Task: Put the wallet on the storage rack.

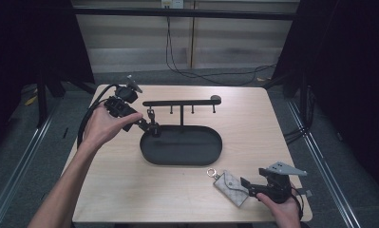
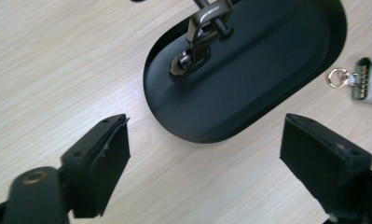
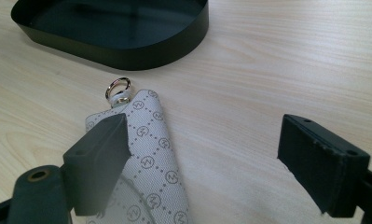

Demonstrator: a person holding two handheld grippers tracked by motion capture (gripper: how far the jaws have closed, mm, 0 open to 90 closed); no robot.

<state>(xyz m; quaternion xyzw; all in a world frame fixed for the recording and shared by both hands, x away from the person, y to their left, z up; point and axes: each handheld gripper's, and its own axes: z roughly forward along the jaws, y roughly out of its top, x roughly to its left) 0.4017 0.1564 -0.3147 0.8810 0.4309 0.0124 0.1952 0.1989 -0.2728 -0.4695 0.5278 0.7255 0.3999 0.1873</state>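
The left claw [image 1: 152,128] is at the left end of the black tray [image 1: 211,154], under the rack [image 1: 181,102]. Its 2 jaws stand wide apart with nothing between them; in the left gripper view the pads [image 2: 110,156] frame bare tabletop [image 2: 58,70] and the near rim of the tray [image 2: 193,135]. A dark metal clip [image 2: 200,39] hangs from above that view down to the tray floor, apart from both jaws.

The right claw [image 1: 246,184] lies low at the front right of the tabletop [image 1: 130,190], held by the right hand [image 1: 282,209]. Its jaws are also wide apart and clamp nothing. In the right gripper view the patterned pouch [image 3: 151,158] lies flat on the tabletop, running under the left-hand jaw in that view; whether that pad touches the fabric cannot be told. The other jaw stands over bare wood. The pouch's ring [image 3: 117,87] points toward the tray [image 3: 127,56], near it but not touching.
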